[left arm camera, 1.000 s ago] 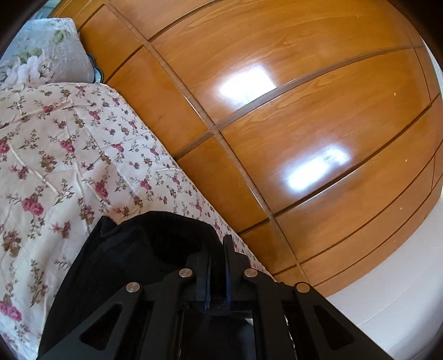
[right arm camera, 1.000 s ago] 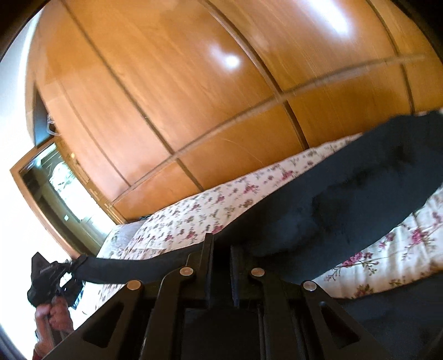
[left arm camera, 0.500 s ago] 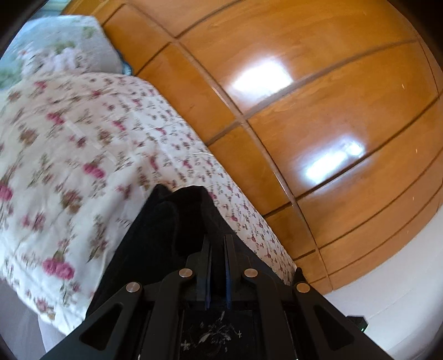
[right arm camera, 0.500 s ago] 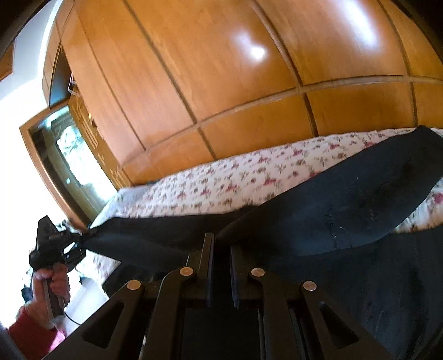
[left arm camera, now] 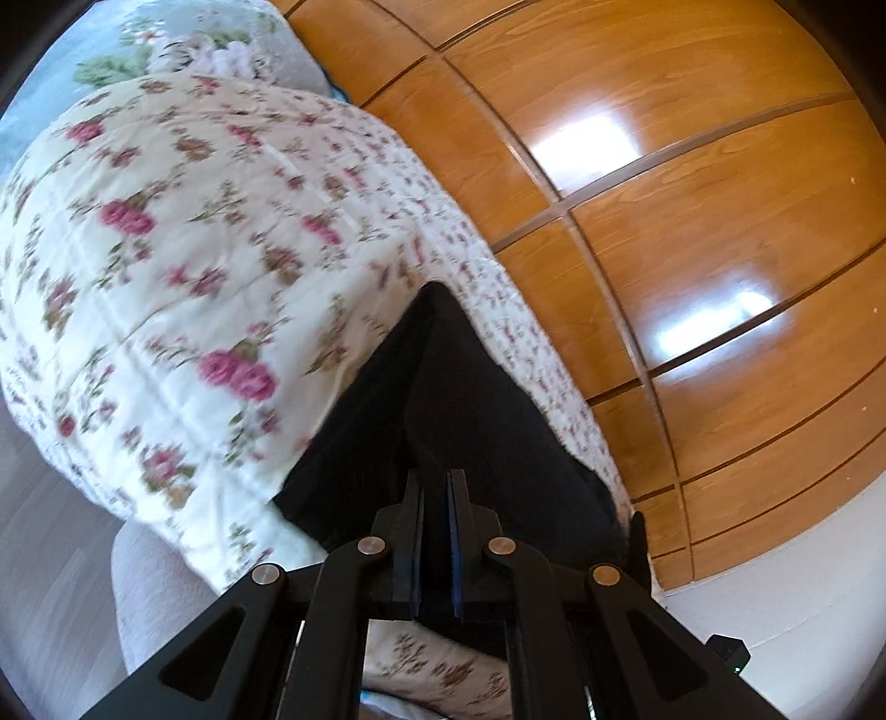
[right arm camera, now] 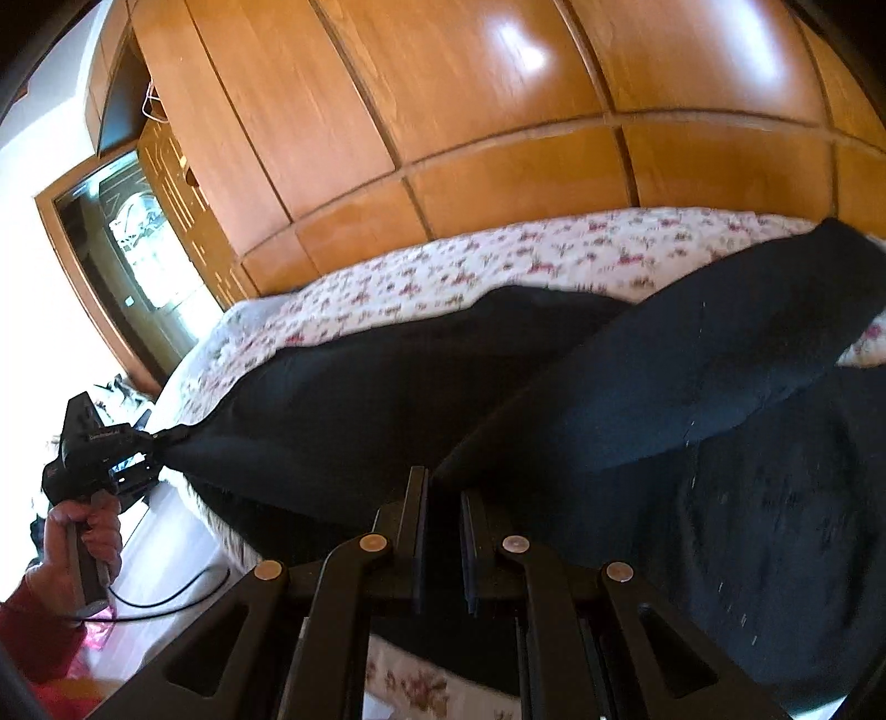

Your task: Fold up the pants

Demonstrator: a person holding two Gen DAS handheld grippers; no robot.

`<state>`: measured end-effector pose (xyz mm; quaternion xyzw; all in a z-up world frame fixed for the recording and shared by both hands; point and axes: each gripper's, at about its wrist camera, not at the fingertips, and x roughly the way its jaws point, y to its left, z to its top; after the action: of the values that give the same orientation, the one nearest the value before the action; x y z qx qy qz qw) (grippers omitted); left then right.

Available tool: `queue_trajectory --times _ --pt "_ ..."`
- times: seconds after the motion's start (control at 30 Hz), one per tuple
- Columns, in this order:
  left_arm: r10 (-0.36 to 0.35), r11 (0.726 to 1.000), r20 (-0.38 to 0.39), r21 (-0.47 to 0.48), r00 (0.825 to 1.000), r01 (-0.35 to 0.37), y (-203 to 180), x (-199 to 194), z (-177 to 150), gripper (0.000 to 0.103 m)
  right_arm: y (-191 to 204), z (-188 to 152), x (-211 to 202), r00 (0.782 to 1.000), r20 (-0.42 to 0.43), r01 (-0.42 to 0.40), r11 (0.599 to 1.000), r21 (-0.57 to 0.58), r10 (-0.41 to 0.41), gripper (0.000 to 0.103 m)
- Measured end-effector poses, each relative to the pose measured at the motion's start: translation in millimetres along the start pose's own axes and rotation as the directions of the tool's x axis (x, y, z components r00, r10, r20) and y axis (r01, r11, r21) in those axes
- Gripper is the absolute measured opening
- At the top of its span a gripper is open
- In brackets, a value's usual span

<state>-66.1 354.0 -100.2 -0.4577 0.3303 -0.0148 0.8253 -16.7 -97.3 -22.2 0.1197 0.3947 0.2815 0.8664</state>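
The black pants (left arm camera: 470,421) lie stretched along the near edge of a floral bedspread (left arm camera: 166,249). My left gripper (left arm camera: 434,482) is shut on one end of them, and the cloth runs forward from its jaws to a point. In the right wrist view the pants (right arm camera: 387,399) span from my right gripper (right arm camera: 443,482), shut on the cloth, across to the left gripper (right arm camera: 160,437), which a hand (right arm camera: 83,531) holds at the far left. One fold of the pants (right arm camera: 720,343) lies over the rest towards the right.
A glossy wooden wardrobe (left arm camera: 692,194) runs along the far side of the bed (right arm camera: 443,277). A floral pillow (left arm camera: 183,50) lies at the head end. A cable (right arm camera: 166,598) trails from the left gripper over the pale floor. A wood-framed glass panel (right arm camera: 127,221) stands at the left.
Both grippers have sunk towards the bed and tipped downward, still holding the pants. The cloth, hanging taut above the bed before, now rests lower along the bed's edge.
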Motion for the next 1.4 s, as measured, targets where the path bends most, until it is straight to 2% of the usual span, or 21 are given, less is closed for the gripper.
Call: queue_trajectory --times 0.17,0.23,0.33,0.43,0.53,0.6,0.7,0.8,0.83,0.87,0.93,1.07,1.13,1.23,1.3,1.4 --pt "0.028 1.000 0.011 -0.010 1.000 -0.028 10.8 -8.1 -2.3 0.006 13.8 -10.8 -2.0 0.999 -0.027 -0.048 0.996 -0.071 0.046 0.010" --pt "0.051 0.998 -0.008 -0.037 0.999 -0.051 17.6 -2.9 -5.9 0.006 23.1 -16.3 6.8 0.998 -0.055 -0.016 0.992 -0.122 0.009 0.010" --pt "0.060 0.998 -0.008 -0.037 0.998 -0.060 14.4 0.3 -9.7 0.005 29.2 -18.7 12.2 0.997 -0.071 -0.048 0.989 -0.138 0.039 0.010" --pt "0.070 0.997 -0.014 -0.014 0.997 -0.070 7.7 1.4 -8.7 0.020 34.5 -17.2 3.7 0.999 -0.034 -0.009 0.983 -0.182 0.002 0.011" --pt "0.123 0.992 0.026 0.020 0.992 -0.123 -1.3 -3.0 -9.3 0.020 25.0 -8.6 -12.2 1.000 0.005 0.008 0.986 -0.166 -0.007 0.026" --pt "0.188 0.979 0.091 0.063 0.978 -0.194 -11.9 -10.5 -8.5 0.021 10.8 1.3 -30.4 0.998 0.065 0.031 0.991 -0.132 -0.023 0.044" --pt "0.189 0.971 0.163 0.115 0.968 -0.209 -31.7 -18.1 -6.4 0.024 -19.0 21.8 -58.9 0.983 0.160 0.095 0.994 -0.047 -0.086 0.048" --pt "0.130 0.971 0.172 0.178 0.977 -0.160 -59.0 -12.7 -5.9 0.027 -49.9 44.6 -74.4 0.954 0.213 0.209 0.977 0.035 -0.212 0.049" --pt "0.104 0.969 0.148 0.206 0.983 -0.134 -68.9 -6.6 -7.4 0.029 -61.2 52.5 -76.8 0.942 0.221 0.246 0.967 0.065 -0.254 0.050" --pt "0.087 0.967 0.124 0.226 0.988 -0.113 -79.2 2.2 -9.1 0.030 -70.2 59.7 -75.8 0.933 0.208 0.280 0.956 0.090 -0.293 0.054" --pt "0.031 0.958 0.049 0.283 0.998 -0.044 -104.4 24.9 -17.1 0.031 -91.8 74.5 -72.4 0.919 0.176 0.329 0.931 0.156 -0.354 0.055" --pt "-0.036 0.934 -0.098 0.351 0.995 0.068 -148.9 70.9 -40.7 0.034 -128.2 87.8 -69.6 0.918 0.138 0.324 0.902 0.286 -0.373 0.055" --pt "-0.066 0.920 -0.174 0.370 0.983 0.127 -172.8 93.8 -56.2 0.036 -140.8 92.7 -71.2 0.910 0.127 0.341 0.888 0.307 -0.394 0.055" --pt "-0.099 0.892 -0.283 0.400 0.954 0.211 -209.8 131.3 -82.0 0.036 -159.6 101.9 -72.4 0.892 0.097 0.395 0.865 0.309 -0.442 0.058" --pt "-0.118 0.867 -0.357 0.418 0.927 0.272 -232.4 154.0 -101.8 0.037 -172.1 110.3 -71.5 0.886 0.075 0.414 0.855 0.313 -0.457 0.059" --pt "-0.089 0.828 -0.434 0.469 0.897 0.309 -261.4 192.0 -127.0 0.043 -192.3 121.9 -74.2 0.877 0.067 0.431 0.839 0.332 -0.477 0.059"
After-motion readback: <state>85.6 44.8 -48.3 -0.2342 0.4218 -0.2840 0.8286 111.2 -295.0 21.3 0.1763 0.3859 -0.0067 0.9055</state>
